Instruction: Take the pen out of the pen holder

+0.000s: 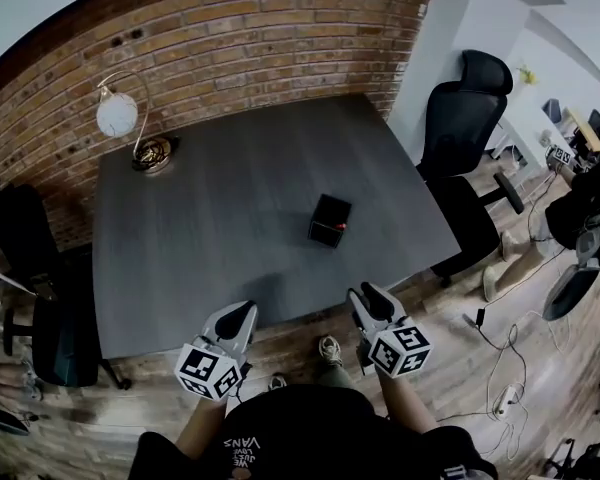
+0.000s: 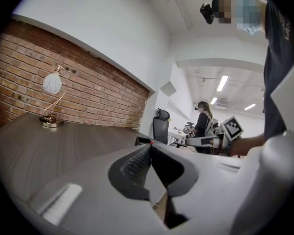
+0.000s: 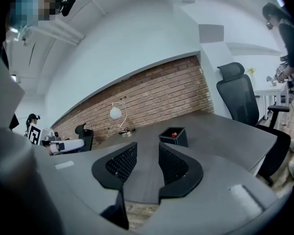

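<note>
Pen holder (image 1: 329,219) stands alone on the grey table (image 1: 210,188), well ahead of both sets of fingertips. It sits a little right of the line the right gripper (image 1: 371,298) points along. Pen (image 1: 342,226) is upright inside; only its red top shows above the rim, so any pick likely has to come from above onto that short stub. Right gripper: pads apart, bare table showing through the gap, nothing between them. That reads as readied for the pen. Left gripper (image 1: 238,315): finger tips meet, nothing caught between. Probably kept closed because it has no pick to make, perhaps only to steady the holder. Both tools are held low in front of the body at the table's near edge, side by side and apart. They point forward and slightly down, marker cubes toward the person. Neither touches holder or table. Desk lamp (image 1: 121,116) sits far beyond the left fingers by the brick wall, clear of any reach.
</note>
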Demonstrator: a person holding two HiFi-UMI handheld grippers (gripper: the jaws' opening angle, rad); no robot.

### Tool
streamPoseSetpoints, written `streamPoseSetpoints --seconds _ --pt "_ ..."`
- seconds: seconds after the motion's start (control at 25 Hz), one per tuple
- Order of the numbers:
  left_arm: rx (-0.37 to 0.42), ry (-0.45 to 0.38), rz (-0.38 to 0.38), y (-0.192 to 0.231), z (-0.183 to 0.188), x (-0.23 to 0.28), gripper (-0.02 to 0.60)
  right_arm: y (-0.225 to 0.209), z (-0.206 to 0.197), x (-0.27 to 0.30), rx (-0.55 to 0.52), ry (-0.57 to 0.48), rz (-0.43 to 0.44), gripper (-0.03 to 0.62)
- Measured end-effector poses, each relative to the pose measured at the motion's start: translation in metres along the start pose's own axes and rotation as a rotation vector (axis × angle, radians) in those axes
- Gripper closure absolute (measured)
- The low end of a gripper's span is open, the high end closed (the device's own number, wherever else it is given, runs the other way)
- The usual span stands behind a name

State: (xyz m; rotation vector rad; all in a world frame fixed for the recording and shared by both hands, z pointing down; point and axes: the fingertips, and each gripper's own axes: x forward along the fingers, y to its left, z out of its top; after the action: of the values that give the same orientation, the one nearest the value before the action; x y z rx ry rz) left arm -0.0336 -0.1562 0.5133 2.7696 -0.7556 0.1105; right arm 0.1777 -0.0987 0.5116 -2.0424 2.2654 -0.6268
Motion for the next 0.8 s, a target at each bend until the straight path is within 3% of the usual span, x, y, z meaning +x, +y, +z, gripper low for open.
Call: streamPoseSetpoints --seconds 0.32,0.8 --pt "-0.026 -0.025 0.108 0.005 0.010 0.031 0.528 -0.031 0.013 0.041 -0.045 0.075 0.095 0.477" --pt "-0.050 -0.042 0.246 0.008 0.006 0.057 0.528 -0.073 0.029 0.097 -0.209 0.128 0.190 0.477"
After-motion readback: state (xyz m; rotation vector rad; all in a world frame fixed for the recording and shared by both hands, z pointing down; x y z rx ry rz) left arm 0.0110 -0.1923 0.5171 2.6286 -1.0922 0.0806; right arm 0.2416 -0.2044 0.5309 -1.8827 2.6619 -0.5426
